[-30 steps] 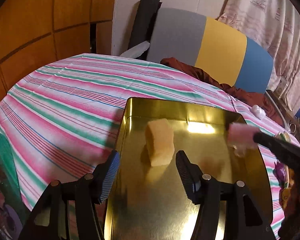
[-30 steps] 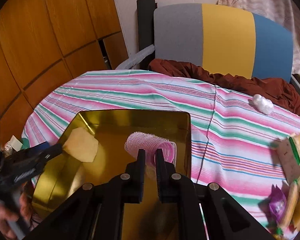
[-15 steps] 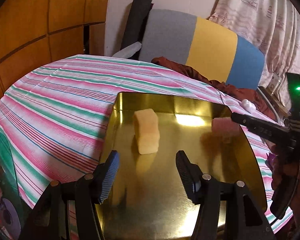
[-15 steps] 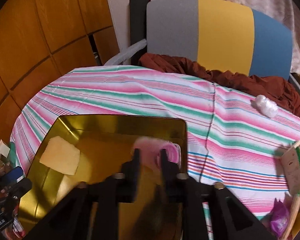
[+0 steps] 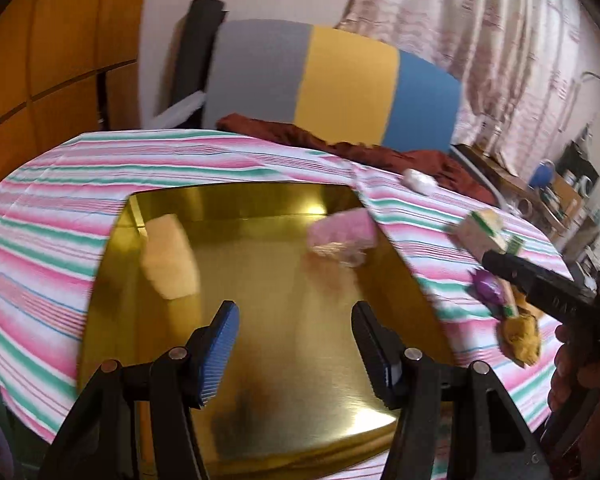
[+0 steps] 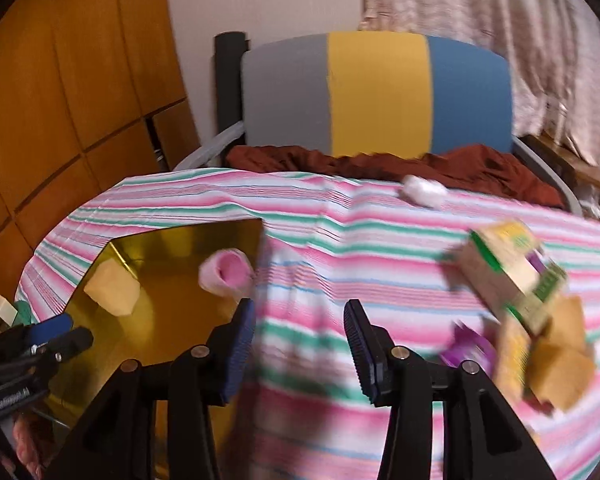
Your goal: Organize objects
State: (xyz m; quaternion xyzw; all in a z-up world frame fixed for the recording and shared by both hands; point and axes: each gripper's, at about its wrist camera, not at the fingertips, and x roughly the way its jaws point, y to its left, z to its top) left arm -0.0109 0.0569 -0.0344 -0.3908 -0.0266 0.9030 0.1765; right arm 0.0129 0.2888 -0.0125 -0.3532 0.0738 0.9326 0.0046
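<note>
A gold metal tray (image 5: 284,344) (image 6: 148,320) lies on the striped tablecloth. In it sit a yellow sponge block (image 5: 170,260) (image 6: 112,290) at the left and a pink hair roller (image 5: 342,232) (image 6: 228,272) by the right wall. My left gripper (image 5: 294,344) hangs open over the tray's near part, with nothing between its fingers. My right gripper (image 6: 300,344) is over the cloth just right of the tray, its jaws opening and empty; the roller lies apart from it, to its left. A pile of small objects lies to the right: a green and tan carton (image 6: 508,276) (image 5: 480,232), a purple packet (image 6: 468,354) and yellow-brown blocks (image 6: 556,368).
A white wad (image 6: 424,192) rests near the table's far edge. Behind the table stands a chair with a grey, yellow and blue back (image 6: 380,96) and a dark red cloth (image 6: 380,164) on its seat. Wooden panels rise at the left, curtains at the right.
The right gripper let go of the pink roller in the tray, opened, and swung right over the cloth toward the pile. The left gripper drew back and turned rightward, staying open.
</note>
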